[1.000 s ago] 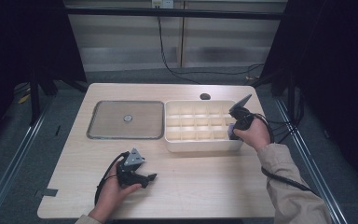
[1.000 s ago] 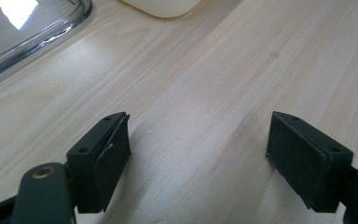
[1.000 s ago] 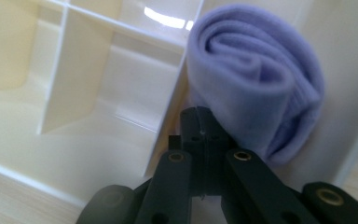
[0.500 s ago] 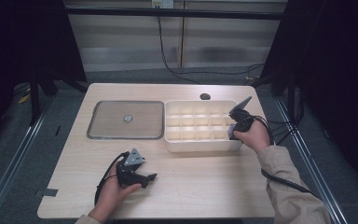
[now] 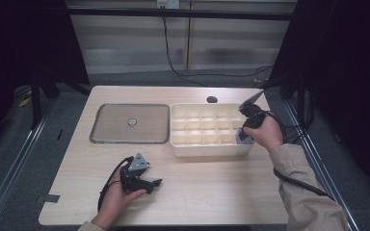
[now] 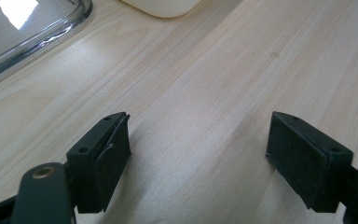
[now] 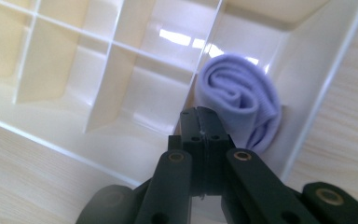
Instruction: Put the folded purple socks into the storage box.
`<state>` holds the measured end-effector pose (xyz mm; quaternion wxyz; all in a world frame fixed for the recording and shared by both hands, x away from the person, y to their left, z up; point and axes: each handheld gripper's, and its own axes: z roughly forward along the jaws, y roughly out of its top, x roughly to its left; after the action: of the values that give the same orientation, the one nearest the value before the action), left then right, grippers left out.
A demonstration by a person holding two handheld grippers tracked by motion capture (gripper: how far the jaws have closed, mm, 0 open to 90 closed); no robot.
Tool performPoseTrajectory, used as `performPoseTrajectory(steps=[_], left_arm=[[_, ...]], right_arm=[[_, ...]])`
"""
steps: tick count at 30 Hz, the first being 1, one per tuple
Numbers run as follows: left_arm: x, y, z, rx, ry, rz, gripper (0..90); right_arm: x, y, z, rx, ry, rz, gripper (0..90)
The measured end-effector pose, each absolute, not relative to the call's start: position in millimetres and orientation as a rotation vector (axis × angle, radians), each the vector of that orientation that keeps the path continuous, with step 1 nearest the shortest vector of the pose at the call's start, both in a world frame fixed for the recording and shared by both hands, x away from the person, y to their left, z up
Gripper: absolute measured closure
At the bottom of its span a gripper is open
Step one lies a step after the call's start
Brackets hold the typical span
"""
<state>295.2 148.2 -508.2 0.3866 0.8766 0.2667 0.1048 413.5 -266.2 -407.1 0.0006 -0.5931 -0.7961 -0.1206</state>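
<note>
A cream divided box (image 5: 207, 150) stands right of the table's middle. In its near right corner compartment lies a rolled lilac cloth (image 7: 240, 105), a small lilac patch (image 5: 240, 137) in the high view. My right gripper (image 7: 200, 116) hangs tilted just over that compartment's inner wall, shut, with nothing between its pads and the cloth just beyond the tips. From above, a hand holds this right gripper (image 5: 243, 132) at the box's right end. My left gripper (image 6: 198, 140) rests low over bare wood near the front edge, open and empty. A hand holds the left gripper (image 5: 151, 184) there.
A shallow grey metal tray (image 5: 101, 137) lies left of the box, with a small round thing (image 5: 132, 121) at its middle. A dark round hole (image 5: 212, 99) sits in the tabletop behind the box. Cables trail off both grippers. Bare wood stretches along the front between the hands.
My right gripper has risen a little over the box's corner compartment, still shut. The left gripper has kept still.
</note>
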Motion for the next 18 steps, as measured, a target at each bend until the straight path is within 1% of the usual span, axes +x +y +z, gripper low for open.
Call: performPoseTrajectory(steps=[5, 9, 18], left_arm=[[295.4, 148.2, -508.3, 2.23, 0.68, 0.267, 20.9], [295.4, 148.2, -508.3, 2.23, 0.68, 0.266, 20.9], [295.4, 148.2, -508.3, 2.23, 0.679, 0.266, 20.9]], right_arm=[[421.5, -270.5, -390.5, -1.91, -2.505, -0.404, 90.0], [426.2, -273.1, -386.2, -1.931, -2.5, -0.41, 90.0], [433.2, -269.2, -400.3, -1.958, -2.508, -0.357, 90.0]])
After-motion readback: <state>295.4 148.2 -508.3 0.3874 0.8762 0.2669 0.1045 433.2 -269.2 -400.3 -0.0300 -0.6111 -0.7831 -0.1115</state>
